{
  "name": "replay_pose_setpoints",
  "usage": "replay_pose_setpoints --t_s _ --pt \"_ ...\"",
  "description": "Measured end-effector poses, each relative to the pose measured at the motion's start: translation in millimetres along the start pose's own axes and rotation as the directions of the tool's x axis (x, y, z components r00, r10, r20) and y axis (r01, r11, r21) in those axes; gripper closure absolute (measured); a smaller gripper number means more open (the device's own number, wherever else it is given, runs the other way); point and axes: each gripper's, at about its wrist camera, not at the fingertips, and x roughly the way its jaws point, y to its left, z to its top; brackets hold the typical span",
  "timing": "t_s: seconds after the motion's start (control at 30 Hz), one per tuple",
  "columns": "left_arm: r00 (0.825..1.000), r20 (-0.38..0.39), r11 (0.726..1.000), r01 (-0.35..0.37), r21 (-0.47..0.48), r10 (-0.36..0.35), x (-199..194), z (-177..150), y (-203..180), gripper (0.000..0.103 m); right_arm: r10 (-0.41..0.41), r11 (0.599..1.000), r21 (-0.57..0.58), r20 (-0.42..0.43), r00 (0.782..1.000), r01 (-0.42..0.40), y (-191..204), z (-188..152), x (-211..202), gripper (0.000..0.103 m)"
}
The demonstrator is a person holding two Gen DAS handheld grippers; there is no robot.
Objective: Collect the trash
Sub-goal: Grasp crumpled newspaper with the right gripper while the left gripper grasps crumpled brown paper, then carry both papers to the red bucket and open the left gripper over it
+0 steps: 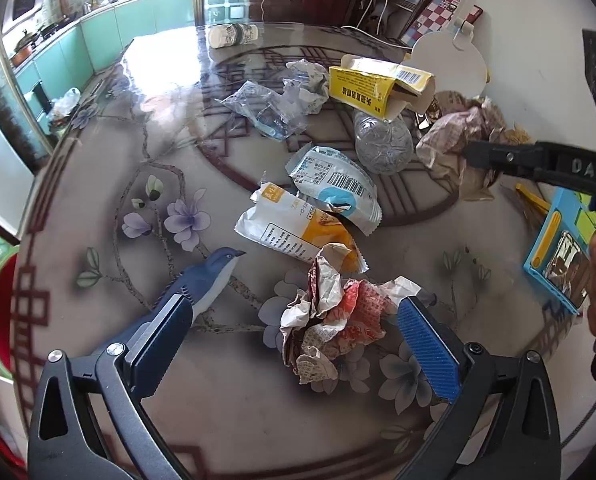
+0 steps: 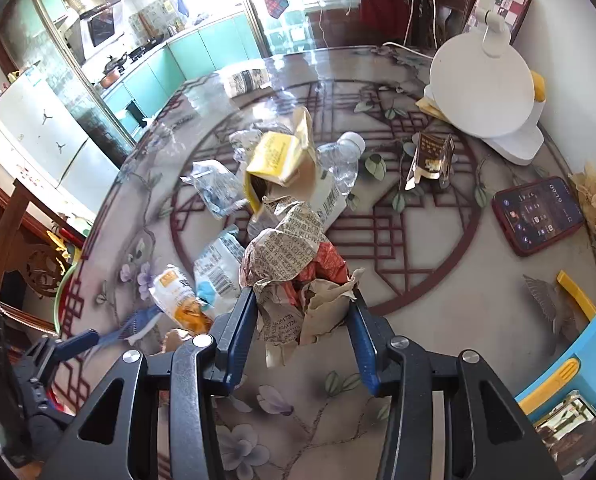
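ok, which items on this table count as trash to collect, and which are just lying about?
Trash: crumpled paper ball in right gripper; second paper wad between left gripper fingers; snack wrappers; yellow carton; plastic bottle.
Not trash: phone; white lamp.

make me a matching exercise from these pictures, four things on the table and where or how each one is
Things:
1. crumpled newspaper ball
2. yellow cardboard box
3. red-cased smartphone
4. clear crushed plastic bottle

States:
a. lying flat, screen lit
b. clamped in the right hand-held gripper
c. open at one end
d. partly under the box

Pairs: 1-b, 2-c, 3-a, 4-d
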Motion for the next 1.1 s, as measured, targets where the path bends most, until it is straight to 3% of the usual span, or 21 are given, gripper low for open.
replay_pose_setpoints --t_s 0.3,0.37,0.4,0.47,0.5,0.73,0.9,1.1 --pt "0.999 -0.036 1.000 0.014 0.013 -0.013 19 -2 1 0.003 0.047 0.998 -0.035 0.071 0.996 -0.044 25 11 -27 0.060" --pt "0.998 -0.052 1.000 0.031 0.002 -0.030 24 -2 3 0.032 0.055 0.998 -0.044 0.082 0.995 -0.052 32 13 -31 0.060" --pt "0.997 -0.061 0.999 0.052 -0.014 -0.053 26 -2 4 0.038 0.060 0.997 -0.047 0.086 0.994 -0.056 35 14 -33 0.060" --pt "0.996 -0.055 0.997 0.067 -0.044 -0.069 21 0 7 0.079 0.070 0.996 -0.053 0.090 0.994 -0.065 42 16 -38 0.060" --pt "0.998 -0.044 0.997 0.048 -0.053 -0.051 14 1 8 0.083 0.073 0.996 -0.057 0.092 0.993 -0.068 45 16 -40 0.060" --pt "0.992 0.123 0.992 -0.022 -0.126 0.038 -55 7 29 0.084 0.096 0.990 -0.115 0.127 0.987 -0.081 75 20 -57 0.060" --pt "0.972 0.212 0.980 -0.064 -0.189 0.104 -95 13 52 0.084 0.119 0.984 -0.148 0.133 0.984 -0.099 92 24 -62 0.060" --pt "0.946 0.260 0.957 -0.123 -0.263 0.193 -126 17 85 0.084 0.118 0.977 -0.196 0.145 0.982 -0.088 115 25 -72 0.060"
